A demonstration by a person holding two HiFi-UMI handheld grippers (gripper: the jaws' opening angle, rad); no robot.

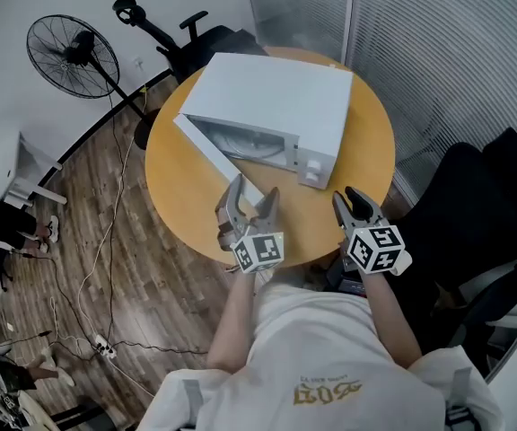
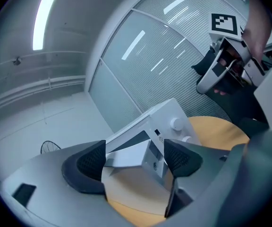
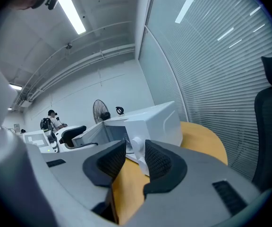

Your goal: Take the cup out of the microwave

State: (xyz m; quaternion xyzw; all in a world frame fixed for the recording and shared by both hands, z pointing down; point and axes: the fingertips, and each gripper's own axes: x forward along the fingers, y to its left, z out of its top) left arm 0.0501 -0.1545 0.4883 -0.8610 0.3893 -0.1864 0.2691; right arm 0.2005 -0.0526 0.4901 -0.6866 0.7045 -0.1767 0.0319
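A white microwave (image 1: 267, 97) stands on the round wooden table (image 1: 187, 187), its door (image 1: 218, 160) swung open toward the near left. The cavity looks dim in the head view, and I cannot make out a cup in any view. My left gripper (image 1: 253, 189) hovers by the free end of the door with its jaws wide open and empty; in the left gripper view (image 2: 136, 157) the door (image 2: 126, 155) shows between them, further off. My right gripper (image 1: 348, 200) is at the table's near right edge, jaws a little apart, holding nothing. In the right gripper view (image 3: 135, 162) it faces the microwave's knob (image 3: 137, 143).
A standing fan (image 1: 70, 50) and an office chair (image 1: 196, 39) stand beyond the table. A black chair (image 1: 483, 205) is close on the right, beside a glass wall with blinds (image 1: 438, 43). Cables (image 1: 97, 268) trail over the wooden floor on the left.
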